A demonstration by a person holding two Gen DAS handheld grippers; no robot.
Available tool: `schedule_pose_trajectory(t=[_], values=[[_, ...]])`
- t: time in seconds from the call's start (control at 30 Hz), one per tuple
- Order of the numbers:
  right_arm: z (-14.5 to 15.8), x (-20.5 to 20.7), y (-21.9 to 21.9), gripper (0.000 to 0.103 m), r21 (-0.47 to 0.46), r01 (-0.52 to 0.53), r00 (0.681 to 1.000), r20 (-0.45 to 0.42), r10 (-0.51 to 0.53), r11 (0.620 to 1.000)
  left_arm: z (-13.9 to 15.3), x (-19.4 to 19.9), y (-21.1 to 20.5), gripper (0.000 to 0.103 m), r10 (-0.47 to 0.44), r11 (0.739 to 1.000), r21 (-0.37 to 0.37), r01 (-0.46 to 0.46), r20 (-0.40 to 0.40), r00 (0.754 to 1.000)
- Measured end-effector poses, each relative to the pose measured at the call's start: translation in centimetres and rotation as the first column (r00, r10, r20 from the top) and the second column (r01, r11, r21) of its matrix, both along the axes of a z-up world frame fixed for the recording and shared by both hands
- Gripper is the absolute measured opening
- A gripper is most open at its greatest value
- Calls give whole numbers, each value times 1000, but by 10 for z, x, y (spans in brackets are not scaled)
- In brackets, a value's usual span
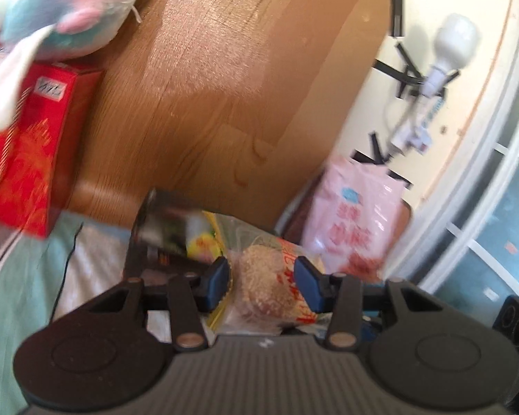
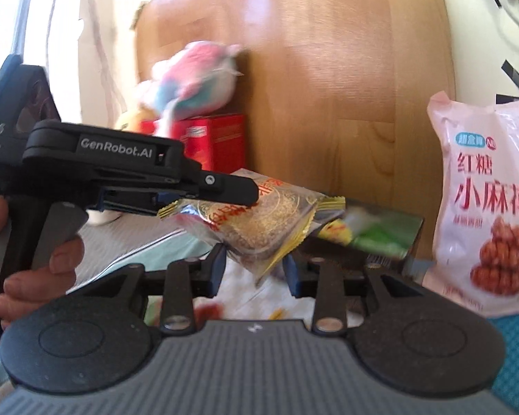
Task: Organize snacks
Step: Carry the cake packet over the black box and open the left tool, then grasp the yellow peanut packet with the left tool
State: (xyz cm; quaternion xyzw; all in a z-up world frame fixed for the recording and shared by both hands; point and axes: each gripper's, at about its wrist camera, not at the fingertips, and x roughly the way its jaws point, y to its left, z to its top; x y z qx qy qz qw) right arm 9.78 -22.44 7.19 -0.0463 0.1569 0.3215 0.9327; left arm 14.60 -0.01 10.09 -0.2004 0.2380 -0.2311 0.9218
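Snack packet: a clear wrapper with yellow crimped ends and red print (image 2: 259,218), round sesame-crusted cake inside, hangs above the bed, in front of the wooden headboard (image 2: 328,69); both your tools have it.
Left gripper: your left gripper (image 1: 262,285) pinches the packet, blue pads on either side of the cake (in the right wrist view its black finger lies across the packet's top).
Right gripper: your right gripper (image 2: 254,269) clamps the packet's lower corner between its blue pads.
Hand: your left hand (image 2: 34,269) wraps the grey trigger handle.
Other snacks: a dark green-and-yellow bag (image 2: 373,235) lies just behind; a pink bag of brown-sugar twists (image 2: 484,207) stands upright to the right, against the headboard.
Backdrop: a pink-and-blue plush toy (image 1: 52,17) rests on a red gift box (image 1: 27,145); teal bedding (image 1: 14,287) below.
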Motion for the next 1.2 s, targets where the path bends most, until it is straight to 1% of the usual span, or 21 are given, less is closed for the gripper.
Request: schedule_pose_trajectory(t=[0.1,0.2,0.3,0.33,0.4,0.47,0.5,0.57,0.63,0.67,0.73,0.8,0.87,0.93,1.0,1.07,1.2], values=[[-1,43,1,36,25,44,998,-43,-43,999,-3,38,-6,42,24,1000,11,-24,-17,1000],[-11,79,5,36,22,93,992,-88,-91,995,-13,70,-13,43,52,998,40,-50,-48,997],[-19,96,5,38,-10,170,980,-104,-170,985,-25,88,-14,44,80,994,82,-71,-101,992],[-19,96,-1,39,5,183,978,-108,-181,983,-27,88,-9,44,76,995,79,-69,-100,992],[-17,85,-19,42,79,194,977,-109,-185,978,-25,76,6,44,78,996,41,-75,-65,995],[-15,71,-37,43,125,191,978,-111,-178,974,-23,62,23,44,81,997,14,-80,-49,996],[-15,64,-43,43,138,184,979,-118,-168,973,-25,55,31,44,77,997,6,-77,-59,995],[-20,47,-56,44,165,161,979,-150,-137,973,-31,41,42,44,63,998,19,-61,-94,994],[-27,32,-59,47,165,123,975,-203,-88,979,-42,25,51,44,58,997,50,-51,-136,989],[-31,24,-57,47,161,98,974,-216,-62,982,-47,17,57,44,52,998,48,-45,-155,987],[-40,8,-45,47,137,30,976,-216,1,990,-56,1,69,44,37,999,18,-34,-195,980],[-48,-7,-23,49,90,-81,965,-241,101,993,-64,-16,80,44,32,999,-14,-36,-223,974],[-56,-23,2,53,9,-166,958,-236,163,986,-69,-34,87,45,43,998,-33,-53,-237,971],[-64,-40,25,54,-92,-216,960,-200,195,972,-72,-49,94,45,47,996,-57,-63,-241,969],[-70,-51,36,54,-140,-234,961,-183,207,962,-73,-59,97,45,46,995,-77,-67,-242,969],[-71,-51,39,54,-151,-224,965,-174,197,963,-71,-64,95,45,36,995,-83,-57,-239,970],[-67,-41,19,58,-111,-102,983,-162,84,989,-69,-60,83,45,17,997,-74,-35,-236,972]])
